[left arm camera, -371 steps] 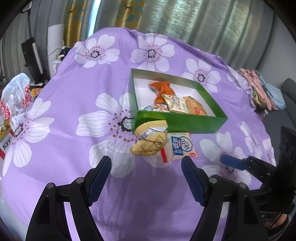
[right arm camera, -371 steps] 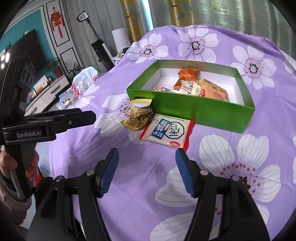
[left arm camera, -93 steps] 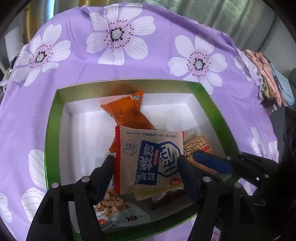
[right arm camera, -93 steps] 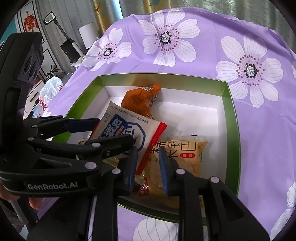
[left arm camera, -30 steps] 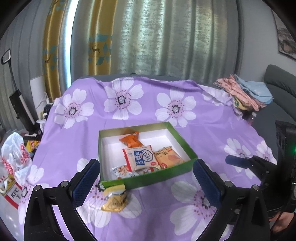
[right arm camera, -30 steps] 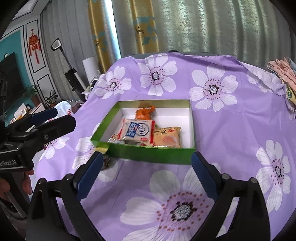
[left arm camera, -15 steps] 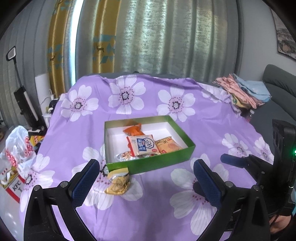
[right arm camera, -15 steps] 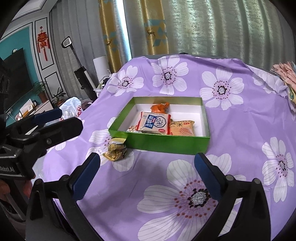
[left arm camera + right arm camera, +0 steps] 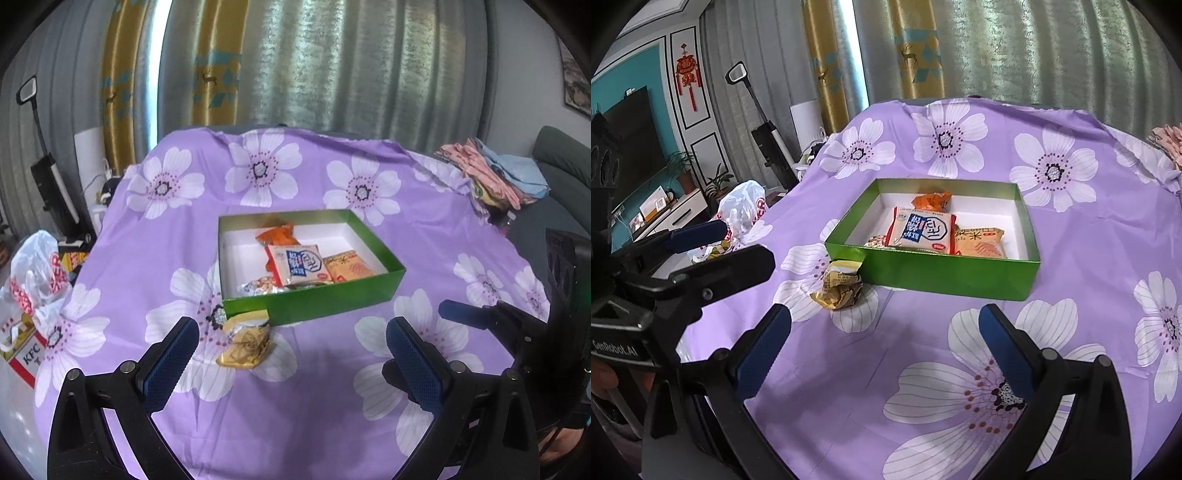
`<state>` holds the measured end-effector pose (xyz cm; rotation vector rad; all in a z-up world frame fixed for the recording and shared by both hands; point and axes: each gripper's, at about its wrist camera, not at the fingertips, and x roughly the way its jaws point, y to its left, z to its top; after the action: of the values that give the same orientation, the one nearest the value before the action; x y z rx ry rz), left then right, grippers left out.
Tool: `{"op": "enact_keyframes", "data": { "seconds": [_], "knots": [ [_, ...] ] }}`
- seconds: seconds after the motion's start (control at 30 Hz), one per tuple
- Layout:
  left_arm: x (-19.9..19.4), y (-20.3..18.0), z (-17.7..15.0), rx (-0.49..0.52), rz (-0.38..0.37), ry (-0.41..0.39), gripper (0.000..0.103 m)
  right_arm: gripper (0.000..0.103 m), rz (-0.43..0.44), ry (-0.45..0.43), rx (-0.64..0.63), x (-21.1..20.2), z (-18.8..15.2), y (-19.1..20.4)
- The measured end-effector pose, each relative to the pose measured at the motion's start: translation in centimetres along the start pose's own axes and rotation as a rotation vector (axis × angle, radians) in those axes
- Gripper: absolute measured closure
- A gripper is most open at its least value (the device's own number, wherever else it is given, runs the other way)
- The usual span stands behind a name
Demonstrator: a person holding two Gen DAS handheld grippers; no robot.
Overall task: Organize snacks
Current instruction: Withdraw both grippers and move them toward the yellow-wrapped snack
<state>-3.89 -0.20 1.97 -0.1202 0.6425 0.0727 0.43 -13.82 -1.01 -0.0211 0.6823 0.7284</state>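
Note:
A green box (image 9: 332,301) (image 9: 942,271) with a white inside sits mid-table. It holds a white-and-blue snack pack (image 9: 297,264) (image 9: 921,230), an orange pack (image 9: 277,234) (image 9: 931,201), a tan cracker pack (image 9: 349,266) (image 9: 980,242) and a bag of nuts (image 9: 258,286). A crumpled gold wrapper (image 9: 245,343) (image 9: 840,286) lies on the cloth at the box's near left corner. My left gripper (image 9: 291,365) hangs open and empty just short of the wrapper. My right gripper (image 9: 886,354) is open and empty too, in front of the box.
The table wears a purple cloth (image 9: 184,229) with white flowers. Folded clothes (image 9: 491,177) lie at its far right edge. A white plastic bag (image 9: 37,273) (image 9: 742,206) and a KFC box (image 9: 22,350) stand off the left side, with a vacuum (image 9: 768,147) beyond.
Both grippers, shut on the white-and-blue pack three seconds ago, have let it go in the box and pulled back open. In the last second both views drifted slightly closer to the table.

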Motion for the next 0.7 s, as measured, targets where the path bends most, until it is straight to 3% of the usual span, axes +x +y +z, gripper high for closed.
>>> {"op": "enact_keyframes", "data": {
  "seconds": [0.37, 0.53, 0.7],
  "knots": [
    [3.2, 3.2, -2.0, -0.078, -0.008, 0.096, 0.002, 0.001, 0.013, 0.076, -0.017, 3.4, -0.8, 0.6],
    [5.0, 6.0, -3.6, -0.177, -0.039, 0.16, 0.002, 0.001, 0.026, 0.12, -0.024, 5.5, -1.5, 0.8],
    [6.2, 8.4, -4.9, -0.258, -0.079, 0.173, 0.002, 0.001, 0.054, 0.162, -0.025, 7.6, -2.1, 1.1]
  ]
}}
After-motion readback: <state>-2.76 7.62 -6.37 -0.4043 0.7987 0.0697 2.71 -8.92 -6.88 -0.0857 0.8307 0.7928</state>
